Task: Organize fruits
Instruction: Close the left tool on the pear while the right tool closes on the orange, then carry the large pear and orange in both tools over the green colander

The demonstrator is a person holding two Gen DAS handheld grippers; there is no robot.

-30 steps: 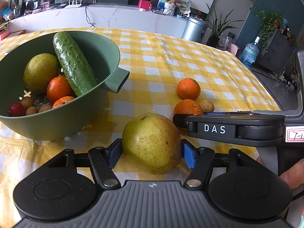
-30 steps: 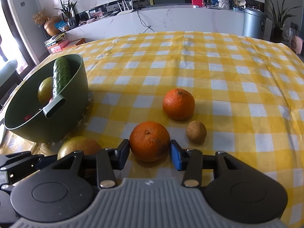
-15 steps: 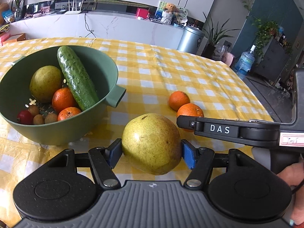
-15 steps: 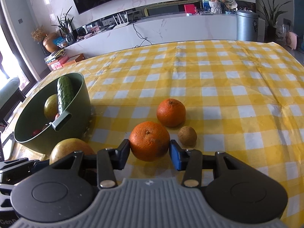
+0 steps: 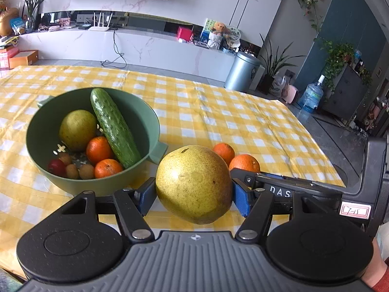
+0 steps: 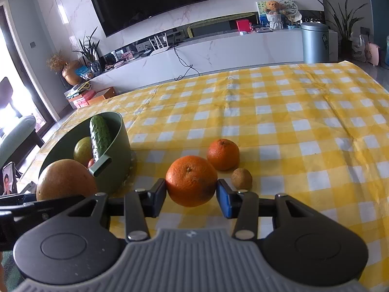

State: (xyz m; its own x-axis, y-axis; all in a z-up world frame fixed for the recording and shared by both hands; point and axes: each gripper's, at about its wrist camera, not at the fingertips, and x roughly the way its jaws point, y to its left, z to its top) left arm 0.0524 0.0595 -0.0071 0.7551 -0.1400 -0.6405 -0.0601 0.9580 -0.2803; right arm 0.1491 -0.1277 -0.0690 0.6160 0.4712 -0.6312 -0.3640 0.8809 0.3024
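My left gripper (image 5: 193, 198) is shut on a large yellow-green pear (image 5: 193, 183) and holds it above the table, to the right of the green bowl (image 5: 48, 175). The bowl holds a cucumber (image 5: 114, 126), another pear (image 5: 77, 130), two oranges and several small fruits. My right gripper (image 6: 191, 198) is shut on an orange (image 6: 191, 180) and holds it just above the cloth. A second orange (image 6: 223, 154) and a small brown fruit (image 6: 241, 178) lie on the table just beyond it. The held pear (image 6: 65, 180) and the bowl (image 6: 116, 146) also show in the right wrist view.
The table has a yellow and white checked cloth (image 6: 291, 121). Its right edge (image 5: 323, 150) drops to the floor. A white counter (image 5: 145, 48), a metal bin (image 5: 240, 71) and plants stand behind the table.
Both grippers have risen with their fruit: the pear and the orange are lifted off the cloth, and more of the room shows behind the table.
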